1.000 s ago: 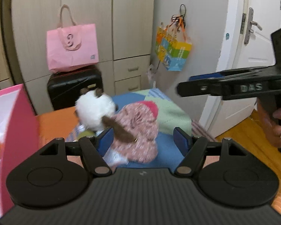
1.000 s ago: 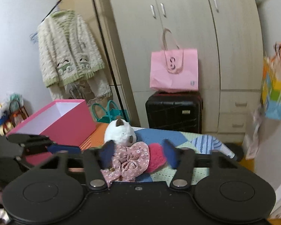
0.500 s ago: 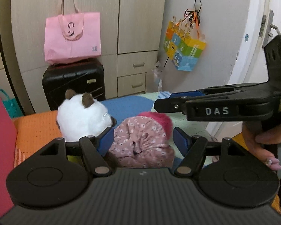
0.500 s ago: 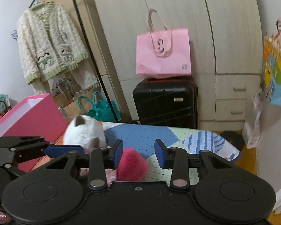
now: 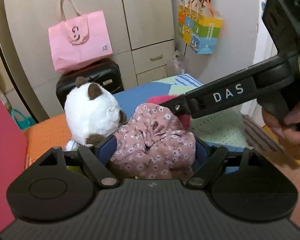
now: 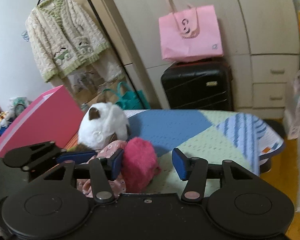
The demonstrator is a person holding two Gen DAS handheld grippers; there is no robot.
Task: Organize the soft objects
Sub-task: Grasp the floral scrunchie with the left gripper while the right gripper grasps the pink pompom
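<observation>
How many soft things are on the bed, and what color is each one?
White: 1, the plush cat
Pink with little flowers: 1, the cloth bundle
Bright pink: 1, the fuzzy thing
Total: 3 soft things on the bed.

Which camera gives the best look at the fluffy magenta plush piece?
Right wrist view: the fluffy magenta plush piece shows nearly whole. In the left wrist view, only slivers peek out behind the floral pink fabric.
</observation>
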